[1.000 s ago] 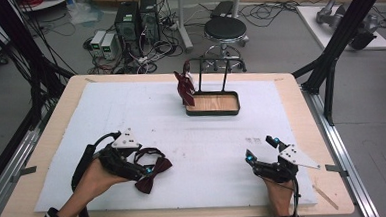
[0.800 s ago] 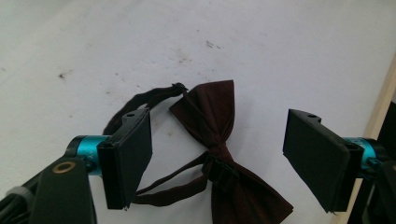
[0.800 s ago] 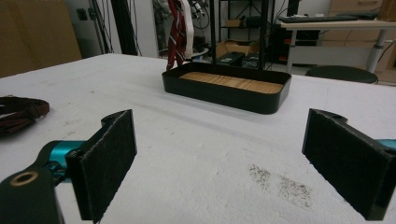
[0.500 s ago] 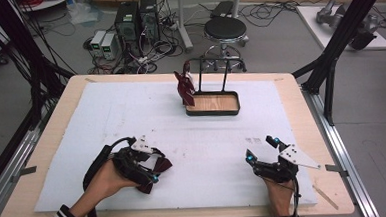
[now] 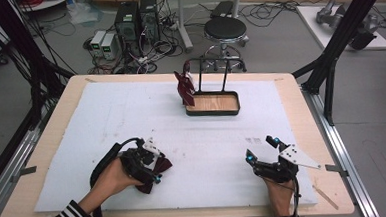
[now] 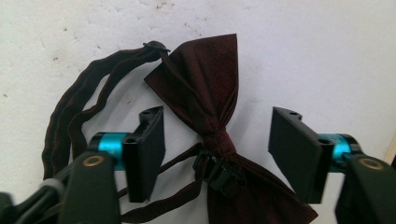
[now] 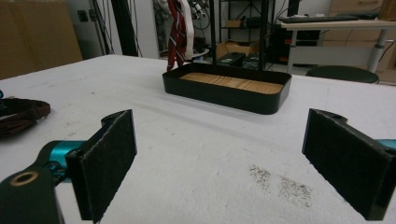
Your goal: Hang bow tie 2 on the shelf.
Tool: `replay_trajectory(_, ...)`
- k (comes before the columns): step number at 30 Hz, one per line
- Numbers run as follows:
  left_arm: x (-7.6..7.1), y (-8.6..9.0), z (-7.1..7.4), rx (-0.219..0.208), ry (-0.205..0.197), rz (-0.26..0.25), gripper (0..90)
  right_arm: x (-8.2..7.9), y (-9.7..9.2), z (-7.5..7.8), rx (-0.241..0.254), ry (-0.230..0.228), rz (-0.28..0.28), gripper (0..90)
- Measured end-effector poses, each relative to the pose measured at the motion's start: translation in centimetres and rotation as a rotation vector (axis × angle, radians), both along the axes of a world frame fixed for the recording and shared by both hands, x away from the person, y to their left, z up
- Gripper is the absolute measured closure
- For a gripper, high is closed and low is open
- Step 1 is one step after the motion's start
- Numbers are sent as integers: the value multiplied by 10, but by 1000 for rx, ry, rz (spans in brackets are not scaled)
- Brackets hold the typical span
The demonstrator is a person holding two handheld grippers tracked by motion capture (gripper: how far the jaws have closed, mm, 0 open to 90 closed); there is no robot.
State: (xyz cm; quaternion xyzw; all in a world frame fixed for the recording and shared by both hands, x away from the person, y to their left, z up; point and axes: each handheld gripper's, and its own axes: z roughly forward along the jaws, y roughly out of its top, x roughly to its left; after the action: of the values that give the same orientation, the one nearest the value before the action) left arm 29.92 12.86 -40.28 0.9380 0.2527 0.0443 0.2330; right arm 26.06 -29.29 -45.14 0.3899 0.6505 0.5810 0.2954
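A dark red bow tie [image 6: 205, 98] with a looped strap lies flat on the white mat. My left gripper [image 6: 217, 151] is open, its jaws standing on either side of the tie's knot and clasp, not closed on it. From above, the left gripper [image 5: 155, 166] sits over the bow tie [image 5: 163, 163] at the near left of the table. The right gripper [image 5: 262, 149] rests open on the mat at the near right, and between its jaws [image 7: 219, 163] there is only bare mat. The bow tie's strap [image 7: 21, 114] lies at its far left.
A black tray [image 5: 213, 112] with a wooden bottom stands at the back centre, with a black rack behind it. A dark red tie [image 5: 184, 87] hangs from the rack's left end. The tray [image 7: 219, 97] lies straight ahead of the right gripper. A stool [image 5: 225, 29] stands beyond the table.
The left hand has slid right and turned over the bow tie, so the jaws now straddle its knot. The right gripper has stayed put.
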Motion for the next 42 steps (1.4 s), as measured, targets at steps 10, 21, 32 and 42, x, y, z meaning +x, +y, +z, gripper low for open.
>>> replay_trajectory(10,5,-1,-7,50,17,5,508,0,0,0,-6,-2,2,91)
replay_trajectory(21,9,0,-10,52,40,22,676,-1,1,0,-7,-6,2,91)
replay_trajectory(32,7,2,-8,28,19,19,727,-1,0,0,-7,-8,0,91)
replay_trajectory(42,4,7,5,-49,-25,12,728,-1,1,0,-9,-10,1,91)
